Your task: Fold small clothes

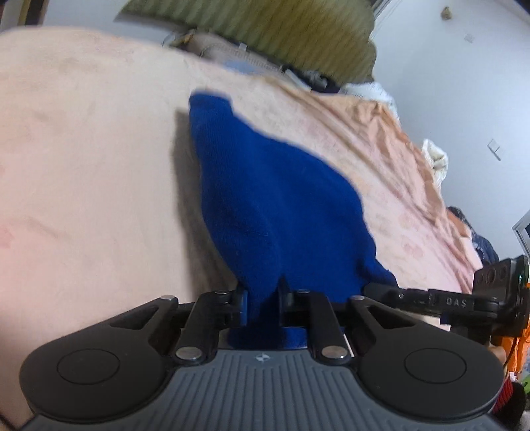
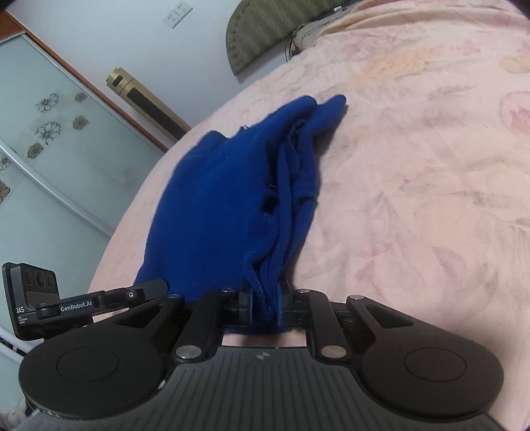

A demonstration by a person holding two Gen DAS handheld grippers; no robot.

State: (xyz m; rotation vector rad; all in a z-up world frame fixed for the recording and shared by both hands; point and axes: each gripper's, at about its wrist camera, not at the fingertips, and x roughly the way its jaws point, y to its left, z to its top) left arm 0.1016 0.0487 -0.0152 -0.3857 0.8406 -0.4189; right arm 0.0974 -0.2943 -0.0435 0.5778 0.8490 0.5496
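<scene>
My left gripper (image 1: 261, 298) has its jaws pinched on the near edge of the blue knit garment (image 1: 265, 199), which trails away toward 12 o'clock over the pink bedspread (image 1: 82, 165). My right gripper (image 2: 265, 305) is likewise clamped, on a bunched, layered hem. To fold well, I'd carry both corners forward evenly and keep the edge taut, laying it down square. The olive headboard (image 2: 265, 30) and bedside clutter (image 1: 308, 78) at 12 o'clock sit well clear; nothing blocks the fold.
</scene>
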